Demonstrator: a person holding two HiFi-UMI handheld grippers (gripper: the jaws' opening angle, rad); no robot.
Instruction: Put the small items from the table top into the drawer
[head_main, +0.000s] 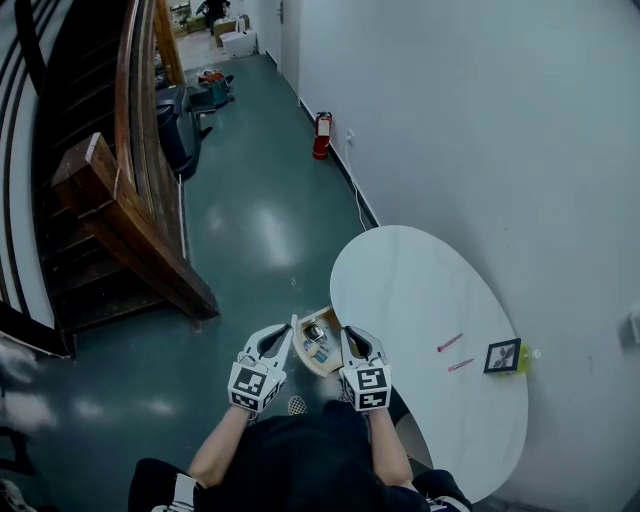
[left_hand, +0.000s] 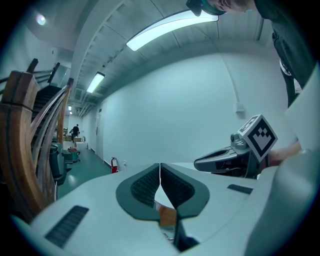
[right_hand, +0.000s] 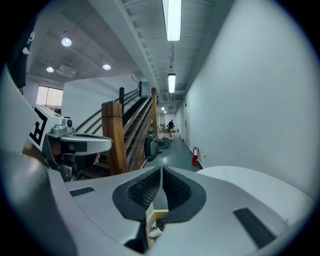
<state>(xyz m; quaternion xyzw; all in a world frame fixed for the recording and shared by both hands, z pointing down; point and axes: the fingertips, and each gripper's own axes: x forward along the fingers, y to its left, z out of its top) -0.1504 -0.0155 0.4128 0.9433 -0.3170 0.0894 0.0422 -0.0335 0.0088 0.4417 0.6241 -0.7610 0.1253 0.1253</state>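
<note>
Well, both tools are up in front of the person's chest, one on either side of the open drawer (head_main: 330, 320), which juts from the edge of the white table (head_main: 420, 290) nearest the person. The left gripper (head_main: 291, 328) has its jaws pressed together with nothing between them. The right gripper (head_main: 346, 336) is the same, pads meeting and empty. I'd judge that is why they hang there rather than low over anything (neither has a load to set down). Some small things already lie in the drawer, though I cannot tell what they are.

What remains to fetch sits well apart from the drawer, toward the wall side of the table. There is a pink stick (head_main: 450, 342), a second pink stick (head_main: 461, 365) near it, and a small dark frame (head_main: 502, 355) just beside them. The drawer stands pulled out, presumably so each item can be dropped straight in.

To my eye the right gripper is the nearer one for that reach. It would have to open its jaws before closing on a thin stick lying flat, and such a thing could easily roll or slip from the pads.
</note>
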